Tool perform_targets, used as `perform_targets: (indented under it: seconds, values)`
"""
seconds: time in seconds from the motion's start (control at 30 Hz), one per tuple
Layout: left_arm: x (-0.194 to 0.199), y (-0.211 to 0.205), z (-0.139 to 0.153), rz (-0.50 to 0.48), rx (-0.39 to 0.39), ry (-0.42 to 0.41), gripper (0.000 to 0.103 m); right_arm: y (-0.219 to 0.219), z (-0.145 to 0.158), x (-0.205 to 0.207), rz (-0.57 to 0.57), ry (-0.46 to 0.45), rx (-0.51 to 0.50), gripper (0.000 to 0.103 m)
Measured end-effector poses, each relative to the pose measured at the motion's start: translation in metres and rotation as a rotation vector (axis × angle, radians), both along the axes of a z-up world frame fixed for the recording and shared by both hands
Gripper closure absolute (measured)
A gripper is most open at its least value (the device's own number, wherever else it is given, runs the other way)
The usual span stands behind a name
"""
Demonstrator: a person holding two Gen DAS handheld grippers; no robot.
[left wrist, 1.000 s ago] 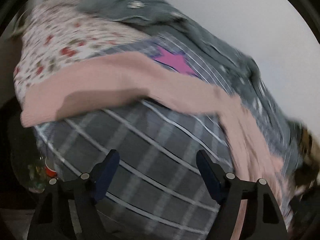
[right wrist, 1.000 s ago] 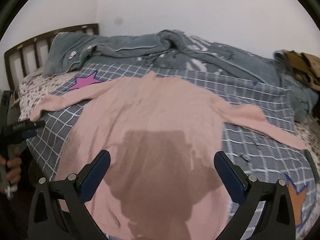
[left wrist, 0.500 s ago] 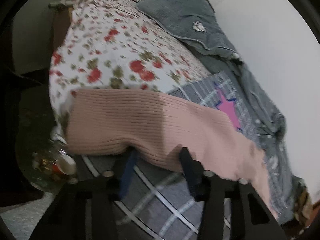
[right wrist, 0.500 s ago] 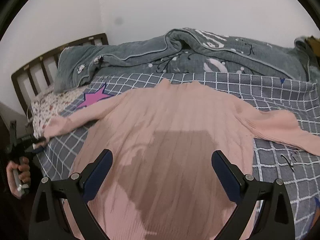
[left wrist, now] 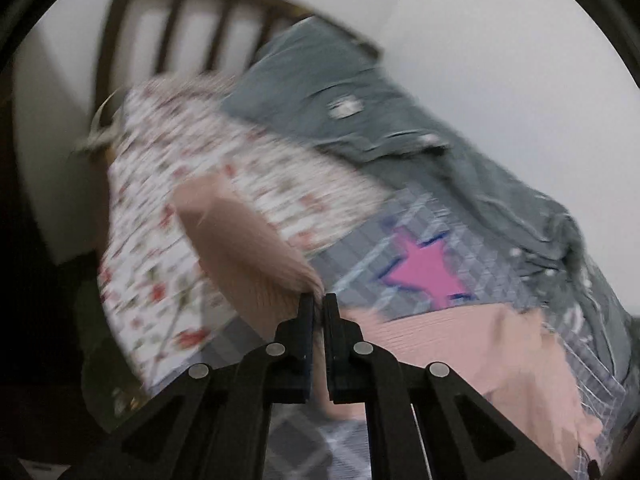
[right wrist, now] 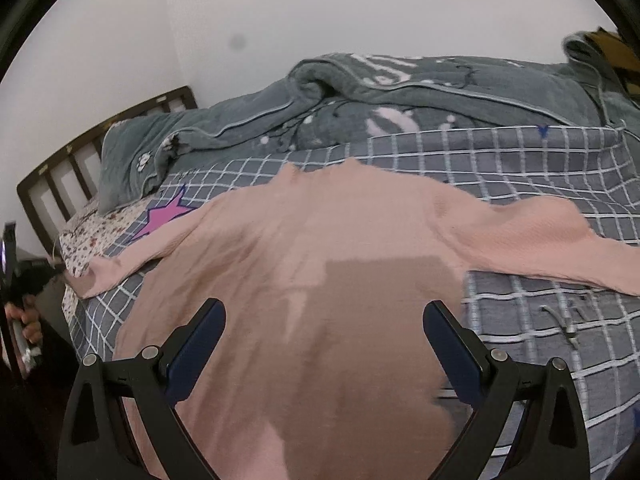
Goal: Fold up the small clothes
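Left gripper [left wrist: 318,304], just closed, pinches the pink sweater's sleeve [left wrist: 244,248]; right gripper [right wrist: 324,332] hangs apart.
Sleeve should fold flat across the sweater body [right wrist: 320,300].

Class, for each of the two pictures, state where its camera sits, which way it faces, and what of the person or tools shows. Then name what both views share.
Left wrist: on the left gripper, facing the dark wooden headboard; its jaws clamp the pink ribbed sweater sleeve.
Right wrist: on the open right gripper, facing across the sweater's body; a hand shows far left.
Shared: sweater, pink star patch, grey blanket.
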State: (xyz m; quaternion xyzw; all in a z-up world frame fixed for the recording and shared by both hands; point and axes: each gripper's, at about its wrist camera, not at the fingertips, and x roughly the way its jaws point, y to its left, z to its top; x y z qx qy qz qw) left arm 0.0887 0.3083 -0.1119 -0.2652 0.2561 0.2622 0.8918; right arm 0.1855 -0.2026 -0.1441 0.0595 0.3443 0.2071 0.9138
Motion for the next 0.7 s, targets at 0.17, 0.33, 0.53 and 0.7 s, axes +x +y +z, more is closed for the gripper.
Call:
perform_targets:
  seconds: [0.17,0.33,0.53,0.7]
  values:
    - [0.053,-0.066,0.049,-0.138,0.117,-0.063,0.098,-0.033,0.006,-0.004,-0.049,-0.032,0.015,0.005]
    - [0.116,-0.148,0.070,-0.347,0.138,-0.069,0.098,-0.064,0.008,-0.001,-0.108,-0.039,0.051,0.005]
    - [0.164,-0.249,0.052,-0.546,0.132,-0.041,0.098,-0.081,0.005,0.007,-0.156,-0.031,0.046,0.005]
    - [0.192,-0.340,0.023,-0.721,0.150,0.016,0.098,-0.102,0.005,0.009,-0.194,-0.026,0.082,0.005]
